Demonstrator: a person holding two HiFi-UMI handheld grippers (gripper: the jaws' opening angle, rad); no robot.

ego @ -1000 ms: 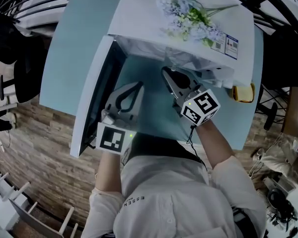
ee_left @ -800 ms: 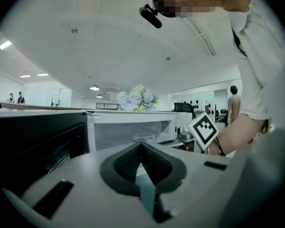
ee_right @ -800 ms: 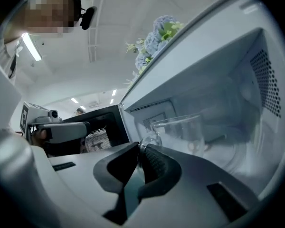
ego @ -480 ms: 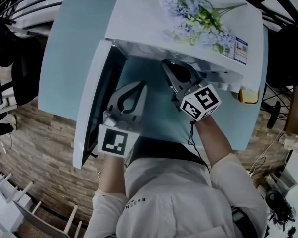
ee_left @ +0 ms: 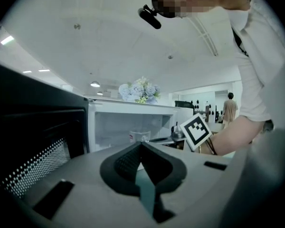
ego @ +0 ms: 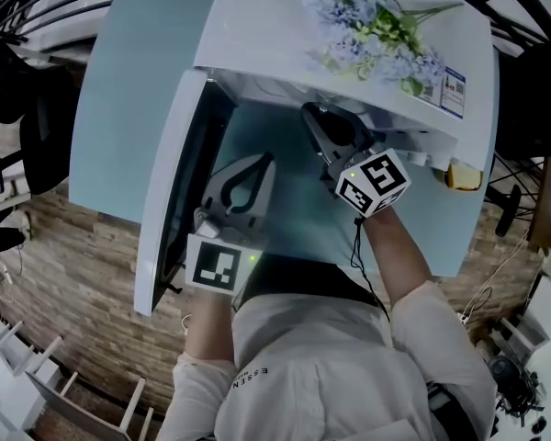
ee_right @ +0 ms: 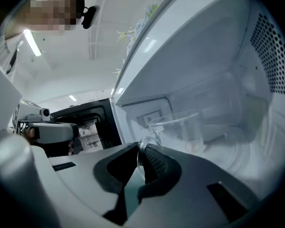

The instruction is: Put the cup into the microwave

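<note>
- The cup (ee_right: 180, 127) is clear, smooth and glossy, like glass or clear plastic.
- The microwave (ee_right: 213, 61) cavity is smooth white with a soft sheen, and one wall is perforated.
- The door (ee_left: 33, 146) is dark and glossy, with a dotted mesh screen.
- The left gripper (ee_left: 141, 145) and right gripper (ee_right: 142, 150) have matt grey plastic shells and dark ribbed pads.
- The table (ego: 138, 72) top is smooth, matt pale blue.
- The floor (ego: 64, 274) looks like wood planks.

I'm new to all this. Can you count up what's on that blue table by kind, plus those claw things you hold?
Microwave: 1
Cup: 1
Bunch of flowers: 1
Small yellow object: 1
Claws: 2, the left claw and the right claw
Total: 6
</note>
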